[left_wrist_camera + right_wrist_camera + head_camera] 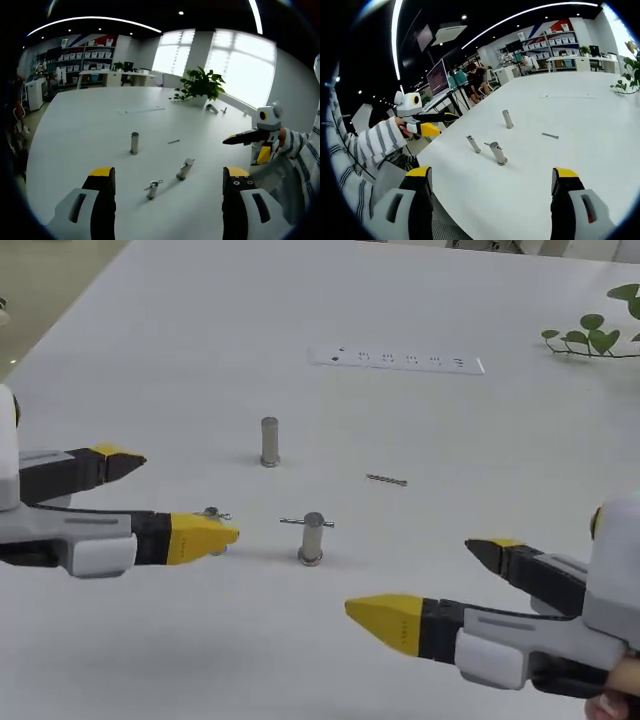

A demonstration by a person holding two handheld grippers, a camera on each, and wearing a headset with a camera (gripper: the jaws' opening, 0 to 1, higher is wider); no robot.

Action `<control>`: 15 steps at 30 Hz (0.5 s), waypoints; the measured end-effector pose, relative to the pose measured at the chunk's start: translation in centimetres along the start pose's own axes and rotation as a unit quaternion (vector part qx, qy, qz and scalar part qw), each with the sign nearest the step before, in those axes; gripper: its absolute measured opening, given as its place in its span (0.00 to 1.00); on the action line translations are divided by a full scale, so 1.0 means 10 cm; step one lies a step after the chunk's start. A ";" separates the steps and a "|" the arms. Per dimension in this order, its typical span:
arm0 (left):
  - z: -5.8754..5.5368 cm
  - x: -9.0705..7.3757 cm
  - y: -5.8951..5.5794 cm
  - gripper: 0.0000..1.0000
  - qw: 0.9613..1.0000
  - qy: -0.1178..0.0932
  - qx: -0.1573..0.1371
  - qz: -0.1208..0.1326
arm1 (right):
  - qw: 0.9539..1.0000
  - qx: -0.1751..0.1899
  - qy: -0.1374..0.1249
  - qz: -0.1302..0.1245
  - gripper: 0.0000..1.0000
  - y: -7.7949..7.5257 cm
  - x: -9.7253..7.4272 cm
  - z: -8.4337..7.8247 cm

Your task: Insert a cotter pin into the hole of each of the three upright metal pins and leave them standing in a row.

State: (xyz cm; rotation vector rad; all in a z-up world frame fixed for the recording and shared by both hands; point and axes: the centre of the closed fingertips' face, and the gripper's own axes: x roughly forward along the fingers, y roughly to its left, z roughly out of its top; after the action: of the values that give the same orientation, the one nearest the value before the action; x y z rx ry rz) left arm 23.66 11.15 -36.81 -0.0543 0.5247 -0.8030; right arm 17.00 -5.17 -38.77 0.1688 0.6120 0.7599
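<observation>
Two hand-held claws hover over a white desk [470, 430], tips facing each other. Both have their jaws spread wide and grip nothing. The left claw [190, 496] reaches in from the left side of the head view, the right claw [407, 577] from the lower right.

Three short metal pins stand upright on the desk between and beyond the claws. The first fitted pin [212, 515] stands right at the left claw's nearer yellow tip, partly hidden behind it, with a cotter pin through its top. The second fitted pin [312, 538] stands just past that tip, towards the right claw, also with a cotter pin across its head. The bare pin [269, 441] stands farther out, beyond the left claw's tips, with nothing through it.

A loose cotter pin [386, 479] lies flat on the desk, beyond the right claw and well apart from all three metal pins.

Far beyond both claws lie a white power strip [396, 360] and the leaves of a plant [598, 337].
</observation>
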 end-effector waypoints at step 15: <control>0.31 0.54 0.39 0.55 0.997 0.018 0.070 0.011 | 1.000 0.021 0.005 -0.001 0.96 -0.11 -0.04 0.00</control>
State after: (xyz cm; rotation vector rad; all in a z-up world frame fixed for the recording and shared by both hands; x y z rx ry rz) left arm 30.80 9.61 -37.41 0.0956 0.5009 -0.8189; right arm 17.44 -6.22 -39.02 0.2036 0.6375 0.7460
